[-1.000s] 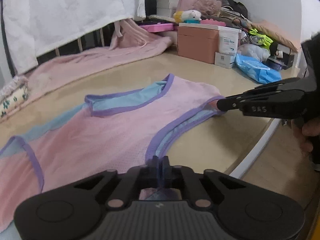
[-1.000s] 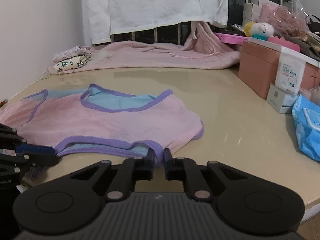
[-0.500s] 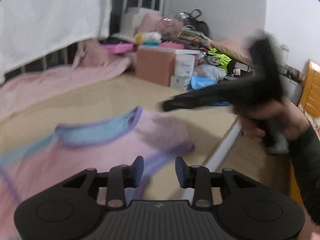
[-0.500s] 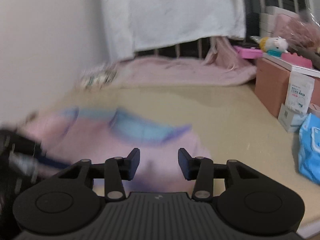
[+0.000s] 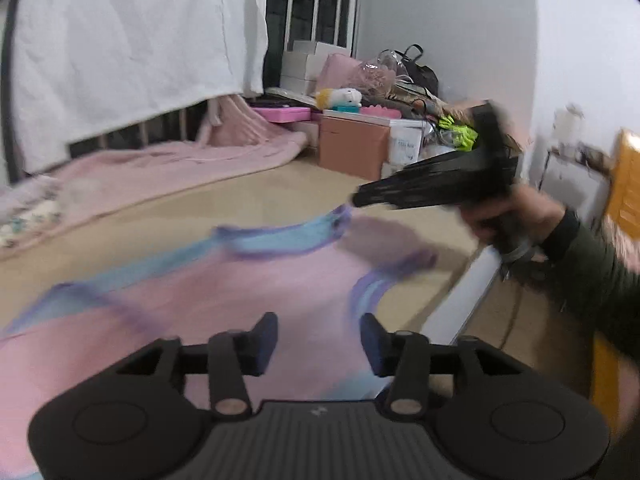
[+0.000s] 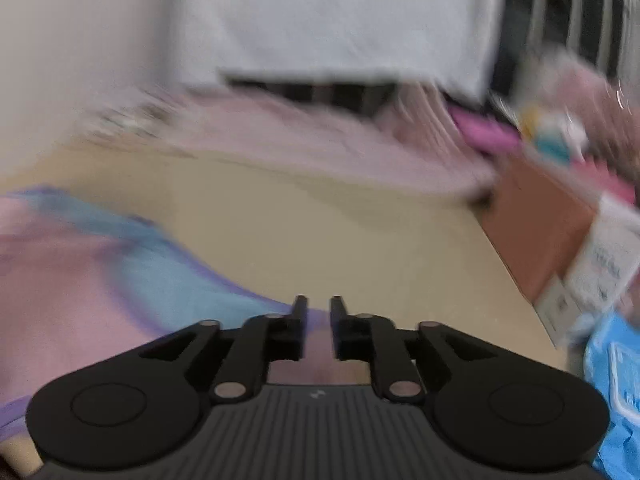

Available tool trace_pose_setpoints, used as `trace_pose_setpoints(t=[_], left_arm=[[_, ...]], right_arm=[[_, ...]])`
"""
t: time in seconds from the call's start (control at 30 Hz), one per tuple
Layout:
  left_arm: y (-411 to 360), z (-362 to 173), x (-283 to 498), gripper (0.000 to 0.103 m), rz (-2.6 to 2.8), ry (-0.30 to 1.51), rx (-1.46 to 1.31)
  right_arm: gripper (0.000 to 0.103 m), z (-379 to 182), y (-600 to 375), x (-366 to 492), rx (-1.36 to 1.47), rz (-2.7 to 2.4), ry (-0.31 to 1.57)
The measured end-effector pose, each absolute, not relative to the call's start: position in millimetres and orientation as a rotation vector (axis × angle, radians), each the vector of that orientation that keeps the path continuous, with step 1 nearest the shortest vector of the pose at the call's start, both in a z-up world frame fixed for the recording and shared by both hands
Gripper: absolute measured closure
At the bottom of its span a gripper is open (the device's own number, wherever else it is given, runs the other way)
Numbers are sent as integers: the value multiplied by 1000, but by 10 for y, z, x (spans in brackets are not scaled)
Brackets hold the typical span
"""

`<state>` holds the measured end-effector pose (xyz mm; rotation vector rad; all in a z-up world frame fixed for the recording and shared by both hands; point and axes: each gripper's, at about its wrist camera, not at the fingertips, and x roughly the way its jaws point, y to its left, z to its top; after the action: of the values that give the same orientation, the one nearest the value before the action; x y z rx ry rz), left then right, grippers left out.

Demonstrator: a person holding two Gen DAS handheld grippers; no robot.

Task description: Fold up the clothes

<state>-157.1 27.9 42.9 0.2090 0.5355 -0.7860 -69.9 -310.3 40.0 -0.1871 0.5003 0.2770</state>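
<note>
A pink sleeveless top with purple trim and blue lining (image 5: 208, 292) lies flat on the beige table (image 5: 280, 196); it also shows at the left of the right wrist view (image 6: 60, 280). My left gripper (image 5: 318, 334) is open and empty above the top's near edge. My right gripper (image 6: 319, 316) is open with a narrow gap, empty, over the top's shoulder corner. In the left wrist view the right gripper (image 5: 356, 199) hovers by the neckline's right end. Both views are motion-blurred.
A pink blanket (image 5: 168, 164) lies along the table's back under a hanging white sheet (image 5: 132, 48). A brown box (image 5: 354, 148) with white packets, a blue bag (image 6: 616, 380) and clutter stand at the right. The table's white front edge (image 5: 460, 304) runs at the right.
Both grippers let go of the top's armhole edge, opened and lifted. The right gripper swung up and across to the neckline's right end and narrowed its gap.
</note>
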Motion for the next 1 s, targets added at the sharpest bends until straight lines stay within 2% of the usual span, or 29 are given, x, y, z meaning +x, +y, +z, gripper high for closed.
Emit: trace_pose_setpoints(t=[0.03, 0.07, 0.1, 0.13, 0.2, 0.37, 0.4, 0.47, 0.5, 0.53, 0.6, 0.67, 0.83, 0.93, 0.97, 1.0], left_arm=[[478, 413, -1613, 57, -778, 543, 227], [582, 388, -1621, 57, -759, 562, 238], [648, 352, -1621, 57, -736, 573, 259], [686, 307, -1629, 57, -734, 562, 286], [750, 216, -1633, 57, -751, 535, 321], [844, 23, -1596, 58, -814, 537, 391], [845, -2, -1607, 58, -817, 525, 425], [851, -47, -1625, 71, -805, 497, 491], [856, -62, -1629, 78, -800, 486, 519], [871, -56, -1617, 87, -818, 490, 531], [946, -8, -1582, 101, -837, 522, 509], [1025, 55, -1529, 101, -853, 556, 475], [1235, 309, -1217, 101, -923, 548, 331], [1219, 408, -823, 101, -877, 555, 348], [1196, 409, -692, 100, -835, 558, 373], [1188, 407, -563, 94, -767, 574, 384]], right_arm=[[84, 404, -3013, -902, -181, 409, 468], [74, 392, -2908, -1089, -185, 533, 439], [60, 338, -2765, -1237, -219, 635, 422], [54, 283, -2621, -1384, -253, 737, 403], [52, 174, -2342, -1649, -325, 920, 372], [52, -44, -2027, -1733, -492, 1004, 391], [52, -67, -2003, -1734, -517, 1006, 393], [56, -97, -1985, -1731, -571, 997, 390], [63, -112, -1971, -1725, -599, 989, 389], [66, -119, -1957, -1711, -621, 977, 384], [85, -90, -1986, -1698, -609, 970, 395], [99, -37, -2042, -1666, -561, 995, 438], [99, 228, -2249, -1348, -419, 1064, 490], [99, 363, -2289, -961, -335, 1045, 499], [99, 381, -2263, -813, -320, 998, 501], [98, 400, -2238, -664, -305, 951, 504]])
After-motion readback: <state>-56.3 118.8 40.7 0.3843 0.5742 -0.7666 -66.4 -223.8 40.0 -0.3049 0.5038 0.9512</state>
